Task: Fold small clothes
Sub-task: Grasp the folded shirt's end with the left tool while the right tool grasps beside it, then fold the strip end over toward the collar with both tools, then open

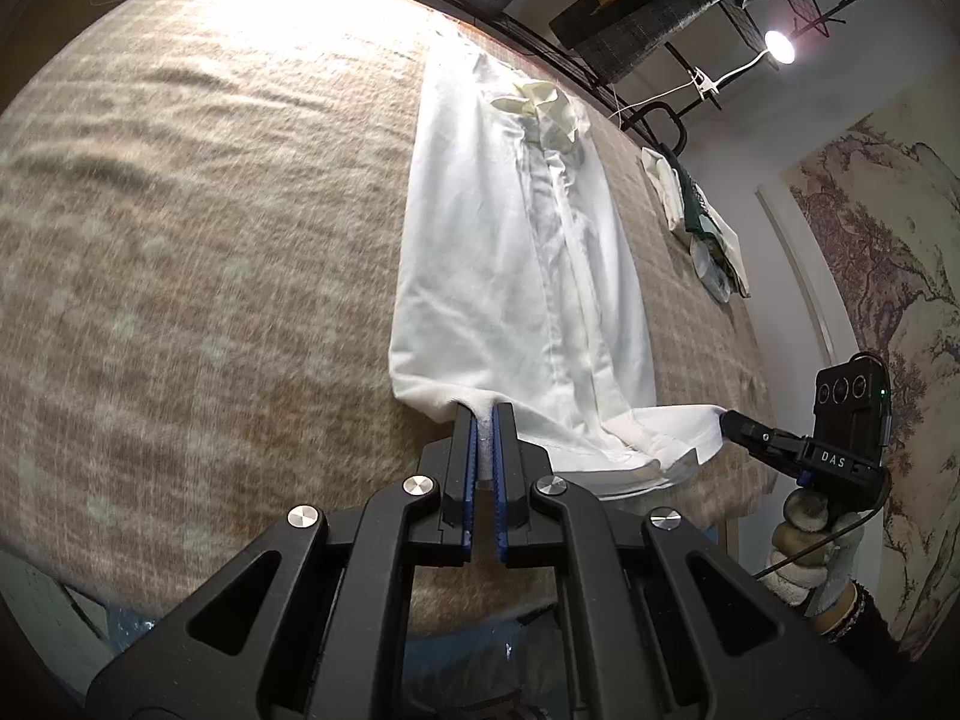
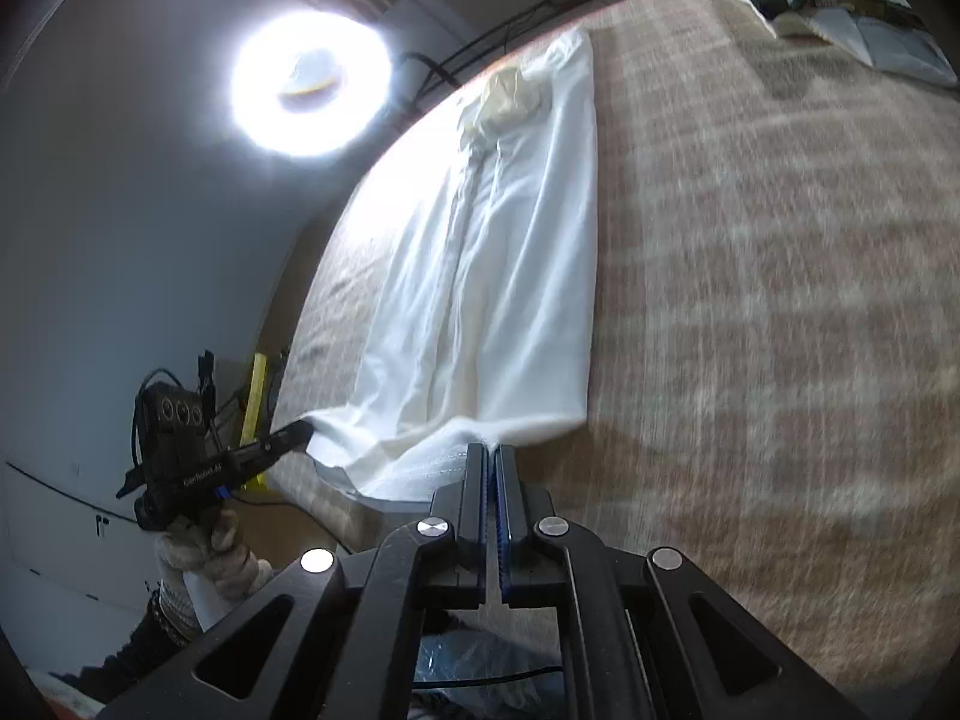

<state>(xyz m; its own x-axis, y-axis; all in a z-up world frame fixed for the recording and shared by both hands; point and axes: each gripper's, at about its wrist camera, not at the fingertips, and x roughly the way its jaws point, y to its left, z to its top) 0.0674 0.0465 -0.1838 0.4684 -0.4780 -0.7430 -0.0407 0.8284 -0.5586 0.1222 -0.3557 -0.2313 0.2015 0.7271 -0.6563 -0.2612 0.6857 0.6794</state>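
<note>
A white garment [image 1: 516, 252] lies stretched lengthwise on the beige checked table cover [image 1: 210, 240], folded into a long strip with a crumpled cream part [image 1: 546, 108] at its far end. My left gripper [image 1: 485, 414] is shut on the garment's near left corner. My right gripper [image 1: 729, 423] is shut on the near right corner, at the table's edge. In the right wrist view the garment [image 2: 480, 276] runs away from my right gripper [image 2: 491, 453], and my left gripper [image 2: 300, 435] grips the other near corner.
A pile of folded clothes [image 1: 702, 222] lies on the table's far right side; it also shows in the right wrist view [image 2: 840, 6]. A bright lamp [image 2: 312, 84] shines over the far side. A metal rack [image 1: 660, 12] stands behind the table.
</note>
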